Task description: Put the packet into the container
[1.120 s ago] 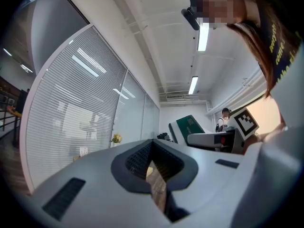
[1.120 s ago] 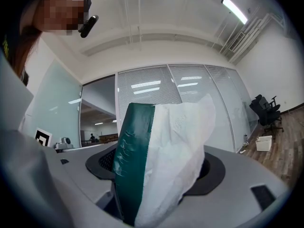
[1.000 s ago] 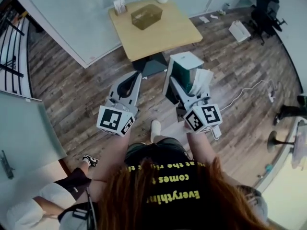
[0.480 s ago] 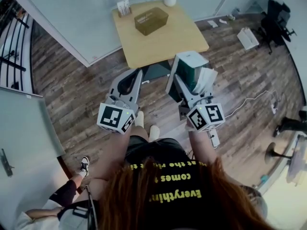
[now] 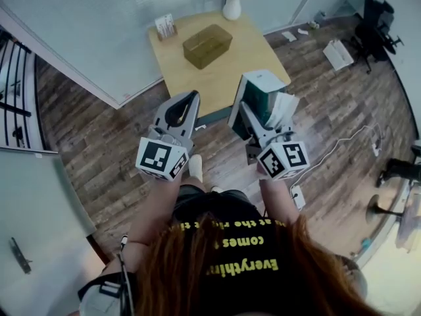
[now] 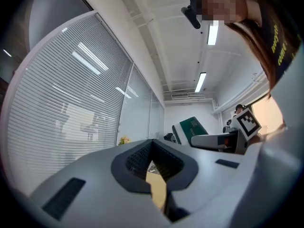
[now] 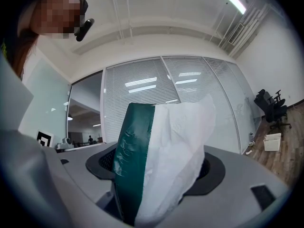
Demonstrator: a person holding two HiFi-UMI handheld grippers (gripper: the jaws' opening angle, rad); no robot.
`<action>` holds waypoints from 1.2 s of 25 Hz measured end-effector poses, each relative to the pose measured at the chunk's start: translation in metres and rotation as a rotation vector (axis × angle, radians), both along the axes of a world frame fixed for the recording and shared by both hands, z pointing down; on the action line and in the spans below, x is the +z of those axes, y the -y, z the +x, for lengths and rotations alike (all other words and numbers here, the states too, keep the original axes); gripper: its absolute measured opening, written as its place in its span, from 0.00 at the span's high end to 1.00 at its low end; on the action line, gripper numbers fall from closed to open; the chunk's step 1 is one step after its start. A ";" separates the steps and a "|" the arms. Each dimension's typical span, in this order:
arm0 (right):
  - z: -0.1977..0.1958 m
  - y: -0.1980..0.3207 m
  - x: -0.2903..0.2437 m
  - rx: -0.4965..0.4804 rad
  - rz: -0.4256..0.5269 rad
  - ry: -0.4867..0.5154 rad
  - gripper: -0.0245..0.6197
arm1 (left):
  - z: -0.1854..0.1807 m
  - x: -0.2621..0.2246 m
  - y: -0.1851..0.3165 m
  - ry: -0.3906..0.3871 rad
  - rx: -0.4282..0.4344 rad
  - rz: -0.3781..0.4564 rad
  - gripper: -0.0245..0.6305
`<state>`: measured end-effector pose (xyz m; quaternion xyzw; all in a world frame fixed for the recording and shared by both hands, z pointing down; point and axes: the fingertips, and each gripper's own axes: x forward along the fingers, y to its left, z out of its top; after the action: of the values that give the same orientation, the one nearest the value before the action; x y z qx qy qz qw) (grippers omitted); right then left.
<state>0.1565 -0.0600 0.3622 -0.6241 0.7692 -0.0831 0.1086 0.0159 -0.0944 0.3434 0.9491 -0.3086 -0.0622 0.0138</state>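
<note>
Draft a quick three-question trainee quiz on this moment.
1. Which claw holds the green-and-white packet?
2. Where does the brown see-through container stand? A: on the floor. B: on the wooden table, near the vase. C: between the jaws of a claw.
3. True or false: the packet lies inside the container.

Key:
1. The right claw, shut on it; the left claw is shut with nothing in it.
2. B.
3. False: the packet is in the claw, short of the table.
</note>
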 end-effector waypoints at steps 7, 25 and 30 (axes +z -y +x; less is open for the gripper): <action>-0.008 0.072 -0.010 0.033 0.024 0.005 0.37 | -0.006 -0.012 0.078 -0.004 0.034 0.018 0.96; 0.027 0.196 -0.001 -0.058 -0.019 -0.011 0.37 | 0.032 0.000 0.194 -0.011 -0.041 -0.024 0.96; 0.048 0.227 -0.009 -0.102 -0.002 -0.013 0.37 | 0.055 -0.009 0.219 -0.007 -0.072 -0.003 0.96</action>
<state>0.2050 -0.2871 0.3534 -0.5847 0.8007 -0.0852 0.0985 0.0712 -0.3133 0.3347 0.9371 -0.3426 -0.0653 0.0142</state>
